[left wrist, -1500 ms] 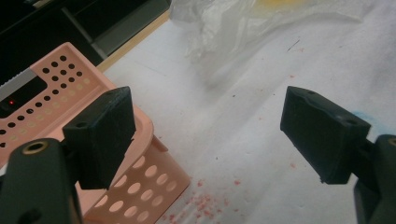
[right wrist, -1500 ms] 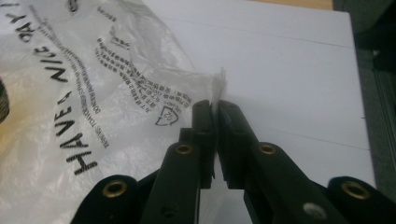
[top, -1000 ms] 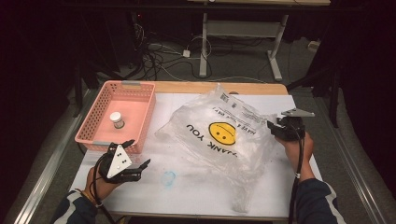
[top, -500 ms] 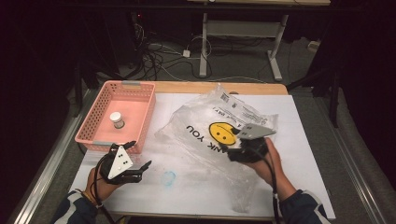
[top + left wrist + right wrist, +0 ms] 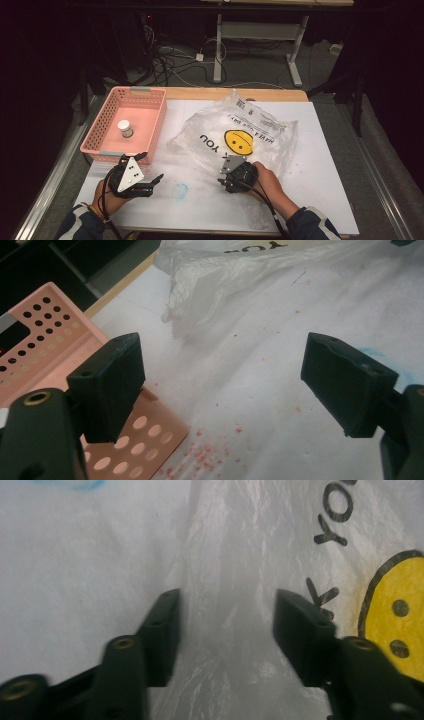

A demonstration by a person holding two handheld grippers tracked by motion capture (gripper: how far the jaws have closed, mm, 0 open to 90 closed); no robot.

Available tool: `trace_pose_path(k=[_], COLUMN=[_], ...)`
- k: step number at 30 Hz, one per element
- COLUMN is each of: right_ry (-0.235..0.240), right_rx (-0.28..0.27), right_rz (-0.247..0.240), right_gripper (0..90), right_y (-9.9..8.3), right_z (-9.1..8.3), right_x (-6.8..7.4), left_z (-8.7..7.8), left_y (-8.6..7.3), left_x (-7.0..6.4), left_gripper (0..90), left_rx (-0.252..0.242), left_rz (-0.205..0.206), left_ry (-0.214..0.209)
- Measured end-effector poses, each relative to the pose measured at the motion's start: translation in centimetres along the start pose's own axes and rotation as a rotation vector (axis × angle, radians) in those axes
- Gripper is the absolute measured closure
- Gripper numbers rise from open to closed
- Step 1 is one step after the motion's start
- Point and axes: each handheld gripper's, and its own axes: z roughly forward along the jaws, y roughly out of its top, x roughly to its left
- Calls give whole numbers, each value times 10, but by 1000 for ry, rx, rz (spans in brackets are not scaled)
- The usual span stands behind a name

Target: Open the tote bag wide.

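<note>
While I watch from above, the white paper-covered table (image 5: pixel 320 170) carries everything: a crumpled clear plastic bag with a yellow smiley face and black lettering (image 5: pixel 250 135) lies spread across its middle, well apart from the pink perforated plastic basket (image 5: pixel 150 107) at the far left, which holds a small white-capped jar (image 5: pixel 125 128). My right gripper (image 5: pixel 227 625) sits at the bag's near edge, jaws spread with a ridge of film between them, not yet pinched as far as I can tell. My left gripper (image 5: pixel 225 385) hovers released over bare paper beside the basket's corner. I judge the grasp just beginning; lifting or opening the bag remains.
</note>
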Motion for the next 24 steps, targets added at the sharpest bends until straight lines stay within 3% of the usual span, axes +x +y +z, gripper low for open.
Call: trace_pose_path(k=[3, 4, 7, 9, 13, 18, 24], right_ry=[-3, -3, -3, -4, -50, -34, -55], right_rx=[1, 1, -31, -44, -111, -147, -196], right_rz=[9, 9, 39, 49, 91, 121, 164], right_gripper=[741, 741, 866, 875, 900, 900, 900], right_y=[-2, -2, -3, -3, -3, -4, -2], right_z=[-1, -1, -8, -9, -20, -23, -31], right_x=[-3, -3, -9, -9, -13, -18, -25], left_z=[0, 0, 0, -1, 0, -1, 0], left_y=[0, 0, 0, 0, 1, 1, 0], left_x=[0, 0, 0, -1, 0, 0, 3], left_gripper=[174, 174, 172, 172, 171, 172, 172], left_rx=[2, 3, 2, -1, -8, -2, -14], left_rz=[4, 4, 1, -7, -14, -5, -20], left_ry=[-1, -1, 2, -1, -1, 4, -4])
